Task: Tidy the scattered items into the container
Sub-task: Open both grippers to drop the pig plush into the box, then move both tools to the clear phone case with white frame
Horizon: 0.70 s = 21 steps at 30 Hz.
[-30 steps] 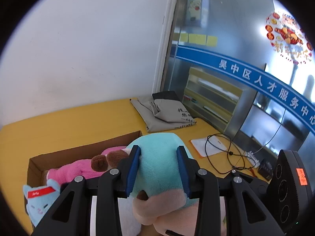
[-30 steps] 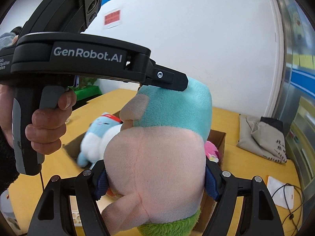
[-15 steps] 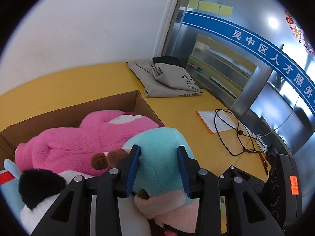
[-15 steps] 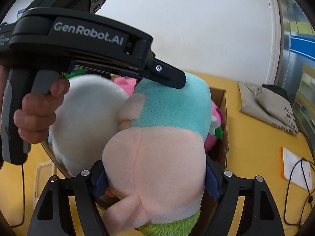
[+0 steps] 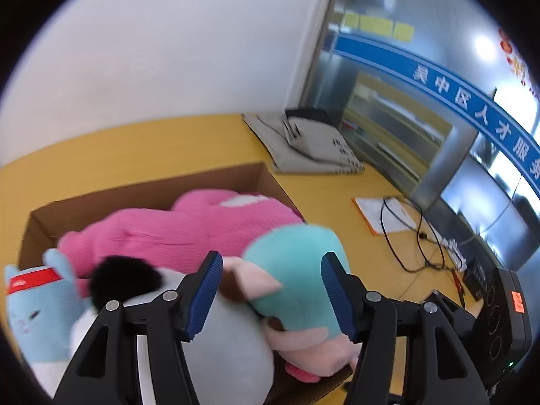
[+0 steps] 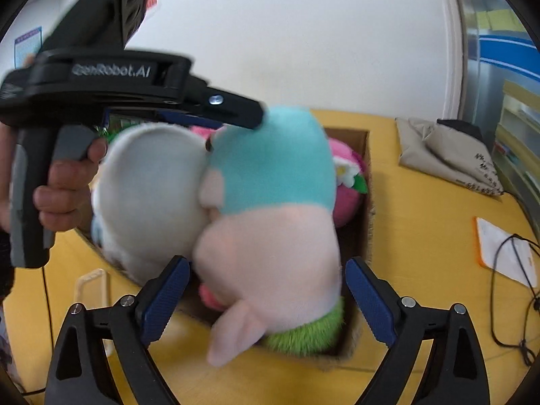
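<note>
I hold both sets of fingers, left gripper and right gripper, spread and released; the teal plush lies between them atop the cardboard box. Best withdrawn straight back, avoiding snags.

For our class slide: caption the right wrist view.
Both grippers open, the teal-and-pink plush dropping into the cardboard box.

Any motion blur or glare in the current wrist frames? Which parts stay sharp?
Left wrist view: the teal plush and pink plush are smeared by motion blur, the left gripper fingers stay sharp, and a bright light glares off the glass partition. Right wrist view: the teal plush and the GenRobot.AI lettering are blurred; the right gripper is crisp. Both have strong fisheye vignetting.
</note>
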Each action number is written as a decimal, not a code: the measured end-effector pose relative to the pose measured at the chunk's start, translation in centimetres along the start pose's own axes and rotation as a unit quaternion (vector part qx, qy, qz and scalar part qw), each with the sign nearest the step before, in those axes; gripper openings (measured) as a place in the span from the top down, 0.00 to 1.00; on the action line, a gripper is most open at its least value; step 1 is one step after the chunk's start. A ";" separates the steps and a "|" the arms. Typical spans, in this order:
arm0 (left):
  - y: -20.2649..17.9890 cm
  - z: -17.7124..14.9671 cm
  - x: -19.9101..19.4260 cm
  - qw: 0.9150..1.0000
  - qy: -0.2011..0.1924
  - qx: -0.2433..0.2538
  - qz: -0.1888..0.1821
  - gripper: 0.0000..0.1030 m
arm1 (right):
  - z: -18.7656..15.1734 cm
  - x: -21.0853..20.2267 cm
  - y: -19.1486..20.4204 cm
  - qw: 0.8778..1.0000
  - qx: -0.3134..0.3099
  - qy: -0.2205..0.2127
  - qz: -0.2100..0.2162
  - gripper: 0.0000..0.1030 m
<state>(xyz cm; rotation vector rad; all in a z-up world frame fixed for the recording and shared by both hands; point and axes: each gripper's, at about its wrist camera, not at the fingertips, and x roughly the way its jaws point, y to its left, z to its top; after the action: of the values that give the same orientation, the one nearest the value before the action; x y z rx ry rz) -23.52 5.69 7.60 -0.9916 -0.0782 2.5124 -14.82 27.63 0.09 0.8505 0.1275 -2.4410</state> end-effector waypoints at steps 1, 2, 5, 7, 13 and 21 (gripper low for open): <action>0.3 -0.2 -1.4 1.000 -0.013 -0.001 0.005 0.32 | -0.1 -0.9 0.1 1.000 0.001 -0.004 -0.003 0.05; 0.5 -0.5 -2.6 1.000 -0.024 -0.002 0.010 0.30 | -0.1 -1.6 0.3 1.000 0.003 -0.006 -0.005 0.04; 1.1 -2.2 -6.0 0.998 -0.049 0.002 0.032 0.29 | -0.3 -3.9 1.0 1.000 0.011 -0.012 -0.009 0.02; 1.2 -4.0 -8.3 0.996 -0.060 0.011 0.058 0.29 | -0.6 -4.5 1.0 1.000 0.017 -0.011 -0.010 0.01; -0.2 -10.1 -13.5 0.986 -0.082 0.021 0.144 0.25 | -1.0 -6.7 2.9 0.999 0.034 -0.017 -0.021 0.00; -2.4 -16.9 -17.7 0.984 -0.097 -0.017 0.146 0.24 | -2.7 -9.1 8.5 0.998 0.001 -0.024 -0.055 0.00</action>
<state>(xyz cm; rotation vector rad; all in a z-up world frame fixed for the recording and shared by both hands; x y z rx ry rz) 0.03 -1.24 6.87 -0.8190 -0.0367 2.8810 -2.98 25.40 4.17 0.8041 0.1574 -2.5636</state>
